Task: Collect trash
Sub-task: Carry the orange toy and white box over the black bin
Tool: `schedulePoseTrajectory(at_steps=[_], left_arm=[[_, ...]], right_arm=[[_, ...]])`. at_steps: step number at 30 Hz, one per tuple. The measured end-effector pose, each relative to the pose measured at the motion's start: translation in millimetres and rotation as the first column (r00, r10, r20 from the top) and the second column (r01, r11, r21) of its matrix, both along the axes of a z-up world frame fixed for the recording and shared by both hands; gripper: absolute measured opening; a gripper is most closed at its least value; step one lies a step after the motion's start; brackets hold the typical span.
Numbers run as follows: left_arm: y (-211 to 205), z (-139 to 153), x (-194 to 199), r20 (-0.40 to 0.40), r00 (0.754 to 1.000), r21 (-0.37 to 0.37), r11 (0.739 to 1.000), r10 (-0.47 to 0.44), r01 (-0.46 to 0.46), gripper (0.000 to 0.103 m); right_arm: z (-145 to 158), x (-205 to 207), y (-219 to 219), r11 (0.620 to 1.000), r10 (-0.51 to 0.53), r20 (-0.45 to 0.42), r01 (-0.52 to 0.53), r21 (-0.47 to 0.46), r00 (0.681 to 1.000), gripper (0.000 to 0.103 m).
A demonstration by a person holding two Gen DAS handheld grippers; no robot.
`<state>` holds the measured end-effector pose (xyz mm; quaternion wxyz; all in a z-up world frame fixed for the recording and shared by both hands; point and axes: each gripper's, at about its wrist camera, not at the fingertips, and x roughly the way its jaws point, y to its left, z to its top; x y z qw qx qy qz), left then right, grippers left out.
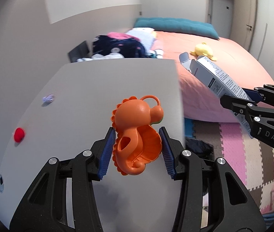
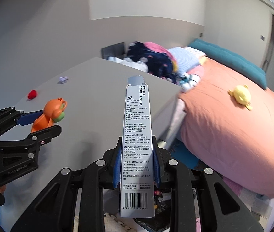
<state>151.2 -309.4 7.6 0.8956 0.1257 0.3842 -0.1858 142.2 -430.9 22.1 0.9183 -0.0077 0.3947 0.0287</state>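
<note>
Left gripper [image 1: 138, 150] clamps the orange toy [image 1: 137, 135]; right gripper [image 2: 137, 166] clamps the carton [image 2: 137, 145]. The curved toy may slip; the thin, empty carton may buckle.

On the table [image 1: 90, 89], a pompom [image 1: 19, 134] lies near the left edge, a wrapper [image 1: 48, 98] behind it. The bed [image 1: 223, 73] stands right of the table, with a plush [image 1: 204, 51] on it and clothes [image 1: 117, 47] piled behind the table.

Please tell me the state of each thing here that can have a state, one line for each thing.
Left gripper: shut on the orange toy, lifted.
Right gripper: shut on the grey box, top flap open.
Red ball: lying on the table.
Crumpled purple scrap: lying on the table.
</note>
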Motion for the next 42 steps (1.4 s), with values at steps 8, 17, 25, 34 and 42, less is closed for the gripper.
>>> schedulePoseTrajectory(at_steps=[8, 17, 25, 34, 42], left_arm=[[-61, -6, -21, -0.012, 0.992, 0.013, 0.992, -0.126, 0.126, 0.046], [-112, -14, -41, -0.030, 0.974, 0.026, 0.974, -0.224, 0.225, 0.046], [-148, -22, -57, -0.051, 0.953, 0.031, 0.954, -0.297, 0.299, 0.046], [-170, -47, -66, -0.098, 0.934, 0.060, 0.935, -0.343, 0.350, 0.046], [-168, -61, -46, -0.146, 0.947, 0.109, 0.947, -0.287, 0.303, 0.097]], right_arm=[[1, -30, -65, 0.993, -0.121, 0.005, 0.121, -0.002, 0.993, 0.028], [-6, -58, -118, 0.976, -0.218, -0.007, 0.218, 0.010, 0.976, 0.028], [-13, -77, -150, 0.960, -0.278, -0.018, 0.278, 0.010, 0.960, 0.028], [-34, -82, -173, 0.947, -0.319, -0.061, 0.321, 0.023, 0.946, 0.028], [-48, -59, -183, 0.930, -0.363, -0.080, 0.367, 0.037, 0.928, 0.101]])
